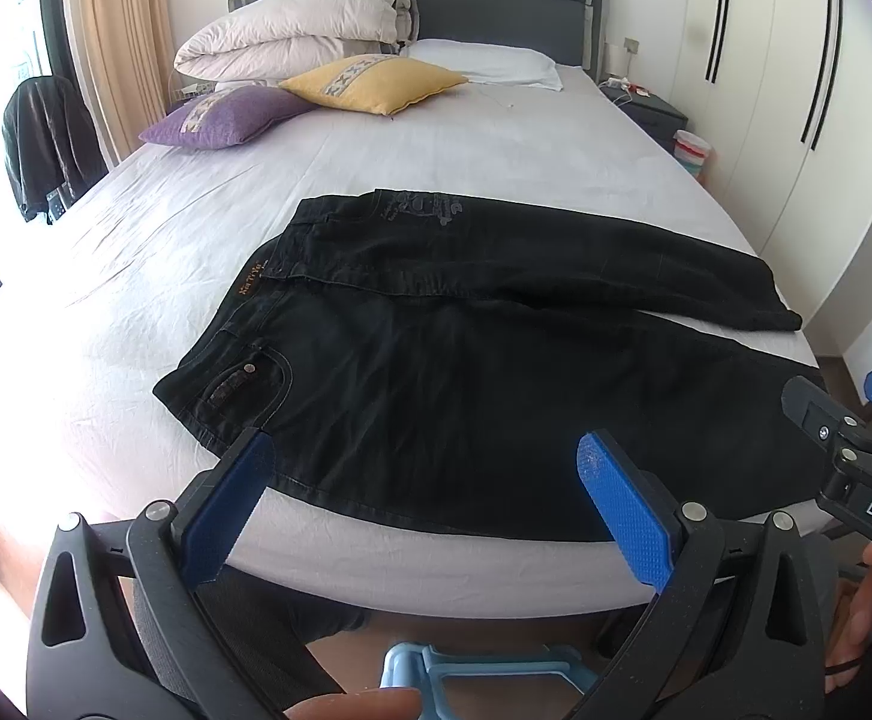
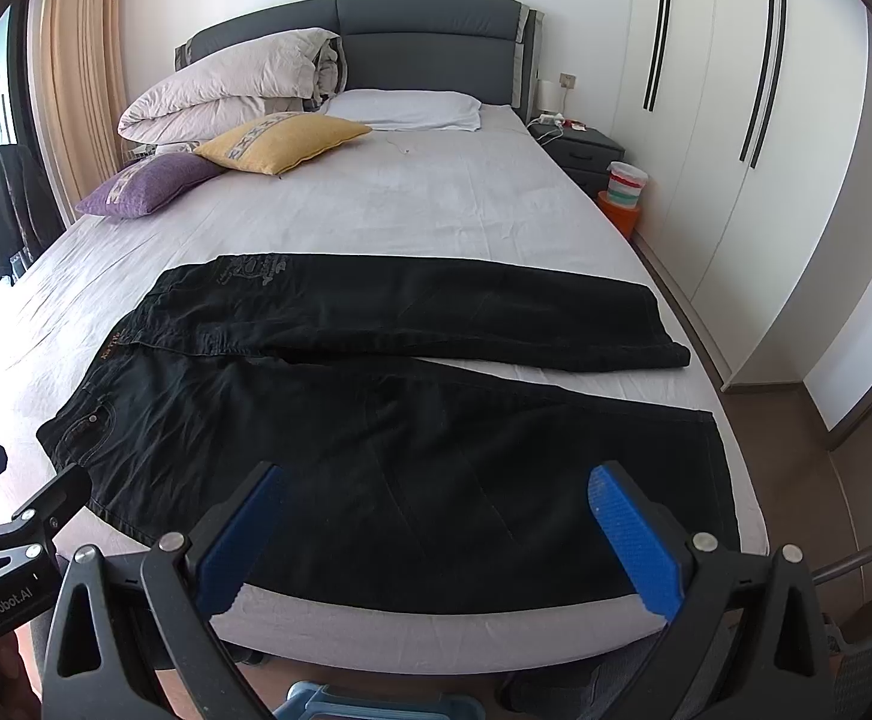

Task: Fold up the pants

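Across the grey-sheeted bed (image 2: 412, 204) black pants (image 2: 376, 450) lie flat, legs spread apart. Left gripper (image 1: 424, 504) and right gripper (image 2: 436, 534) hover at the near edge, jaws wide apart, holding nothing.

The pants (image 2: 388, 420) lie across the near end of the bed (image 2: 424, 210), waistband left, legs right; two cushions (image 2: 280, 141) and a folded duvet (image 2: 226, 96) sit behind, near the headboard (image 2: 412, 42)

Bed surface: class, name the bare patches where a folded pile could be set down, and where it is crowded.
Free: the wide sheet between the black pants and the cushions, and a wedge between the two pant legs near the hems. Crowded: the head end, with the folded duvet, white pillow, yellow cushion and purple cushion.
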Action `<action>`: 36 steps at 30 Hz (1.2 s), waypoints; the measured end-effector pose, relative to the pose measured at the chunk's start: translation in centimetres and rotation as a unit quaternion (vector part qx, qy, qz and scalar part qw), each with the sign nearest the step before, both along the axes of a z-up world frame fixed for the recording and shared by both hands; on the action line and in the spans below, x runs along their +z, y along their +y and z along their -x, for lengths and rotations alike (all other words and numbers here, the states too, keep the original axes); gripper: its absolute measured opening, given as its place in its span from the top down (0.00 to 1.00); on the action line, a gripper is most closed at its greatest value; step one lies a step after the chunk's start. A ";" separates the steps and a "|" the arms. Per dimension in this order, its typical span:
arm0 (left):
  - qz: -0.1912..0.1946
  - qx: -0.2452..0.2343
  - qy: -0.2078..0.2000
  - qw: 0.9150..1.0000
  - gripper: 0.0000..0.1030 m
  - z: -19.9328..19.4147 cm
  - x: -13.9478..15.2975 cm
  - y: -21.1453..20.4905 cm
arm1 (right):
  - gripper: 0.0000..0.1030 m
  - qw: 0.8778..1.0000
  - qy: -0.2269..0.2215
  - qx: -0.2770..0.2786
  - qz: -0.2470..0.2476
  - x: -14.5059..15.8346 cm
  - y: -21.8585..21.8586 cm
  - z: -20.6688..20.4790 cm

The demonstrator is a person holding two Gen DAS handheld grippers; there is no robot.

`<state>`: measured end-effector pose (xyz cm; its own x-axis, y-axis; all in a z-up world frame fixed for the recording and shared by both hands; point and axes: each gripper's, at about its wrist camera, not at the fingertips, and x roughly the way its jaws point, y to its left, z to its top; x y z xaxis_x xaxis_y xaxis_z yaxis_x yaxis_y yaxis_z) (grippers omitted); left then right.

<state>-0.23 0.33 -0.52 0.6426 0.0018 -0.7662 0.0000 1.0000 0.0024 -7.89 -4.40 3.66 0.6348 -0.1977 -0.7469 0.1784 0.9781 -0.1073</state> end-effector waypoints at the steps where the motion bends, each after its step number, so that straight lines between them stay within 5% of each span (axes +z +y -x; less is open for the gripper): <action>1: 0.000 0.000 0.000 1.000 0.00 0.0 0.0 0.0 | 0.00 1.000 0.000 0.000 0.001 0.1 -0.1 0.0; 36: -0.002 0.000 0.003 1.000 0.00 0.2 -0.2 0.1 | 0.00 1.000 0.003 0.000 -0.005 0.0 -0.1 0.0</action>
